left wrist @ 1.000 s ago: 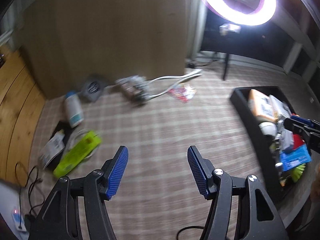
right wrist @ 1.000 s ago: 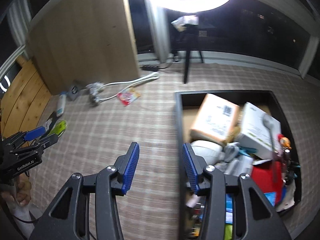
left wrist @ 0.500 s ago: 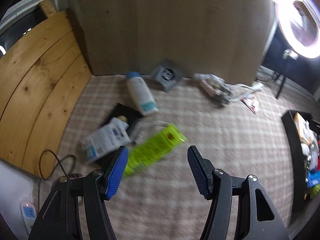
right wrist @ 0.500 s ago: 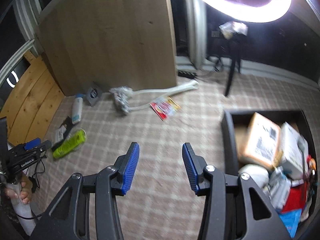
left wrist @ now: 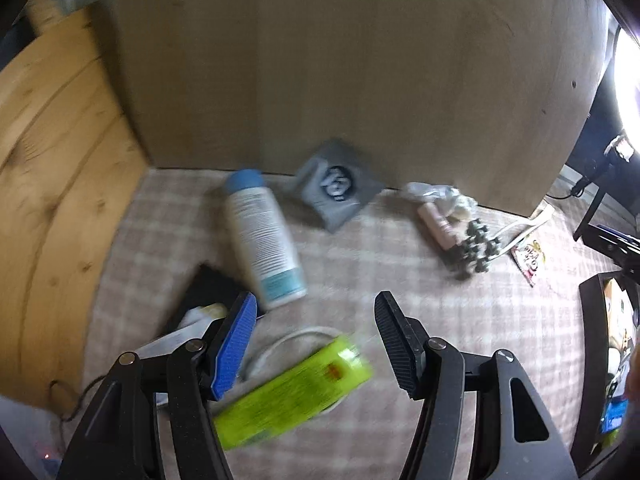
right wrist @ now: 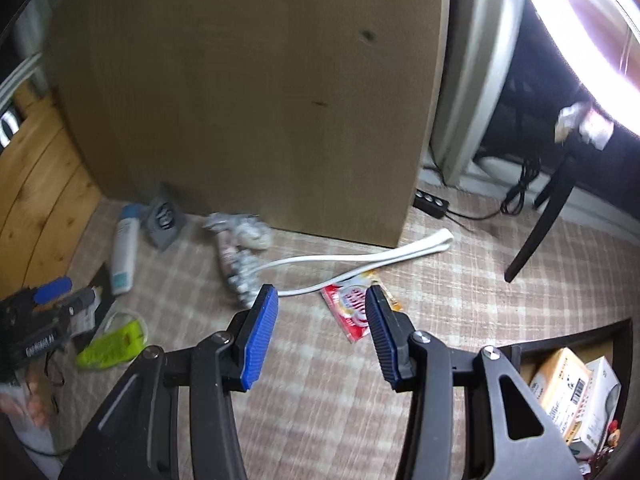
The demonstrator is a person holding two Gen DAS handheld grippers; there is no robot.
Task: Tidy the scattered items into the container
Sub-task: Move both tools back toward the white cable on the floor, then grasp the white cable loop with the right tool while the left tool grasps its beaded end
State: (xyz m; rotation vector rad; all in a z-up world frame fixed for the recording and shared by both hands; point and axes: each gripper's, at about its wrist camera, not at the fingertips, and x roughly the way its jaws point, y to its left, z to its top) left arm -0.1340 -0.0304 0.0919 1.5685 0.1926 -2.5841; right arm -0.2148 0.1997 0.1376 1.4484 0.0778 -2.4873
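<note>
Lime-green flat plastic packet, blurry, lay tilted on the checked carpet, right under the left gripper, jaws wide, nothing clamped. Further right, red-and-white crinkly snack sachet sat flat just past the right gripper, also gaping, gripping nothing. Black open-topped container far right.

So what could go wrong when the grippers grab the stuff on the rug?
The lime-green packet lies across a white cord loop, so the open left gripper may snag the cord too. The red-and-white sachet lies flat on the checked rug, so the open right gripper could slide over it instead of pinching it.
</note>
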